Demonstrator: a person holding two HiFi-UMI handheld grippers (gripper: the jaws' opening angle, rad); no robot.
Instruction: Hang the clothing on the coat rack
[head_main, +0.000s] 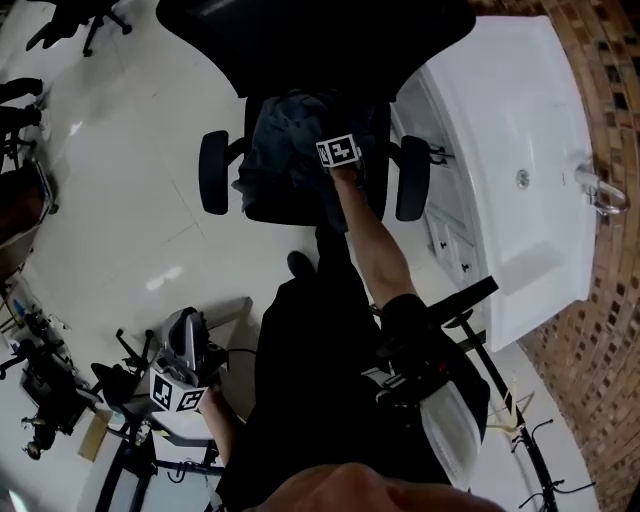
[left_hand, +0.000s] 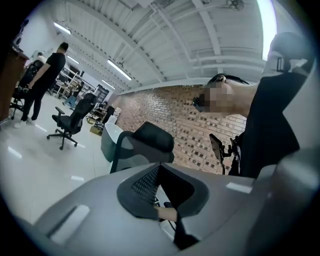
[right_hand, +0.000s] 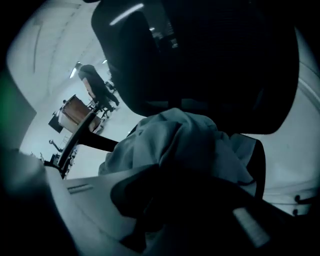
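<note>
Handling: I judge the clothing (head_main: 285, 135) soft, light and limp. It will sag and trail once lifted, and it won't break. Smooth cloth could slide out of a thin pinch.
Clothing: a grey-blue bundle, crumpled on the seat of the chair (head_main: 214, 172), at twelve o'clock in the head view.
Right gripper (head_main: 338, 152): reaches steeply down onto the bundle at its three o'clock edge. In the right gripper view the jaws stand nearly together with a fold of the cloth running in between them, so I read it as pinched on the clothing.
Left gripper (head_main: 180, 385): low at eight o'clock by my side, roughly level, jaws pressed together on nothing.
Where to hold: I would want a thick gather near a collar or a shoulder seam, not a loose single layer. I cannot tell from the crumple where the collar lies.
Coat rack (head_main: 468, 297): the black stand at four o'clock is what I take for it, well apart from the chair.
Risk: a dangling sleeve could catch on an armrest.
</note>
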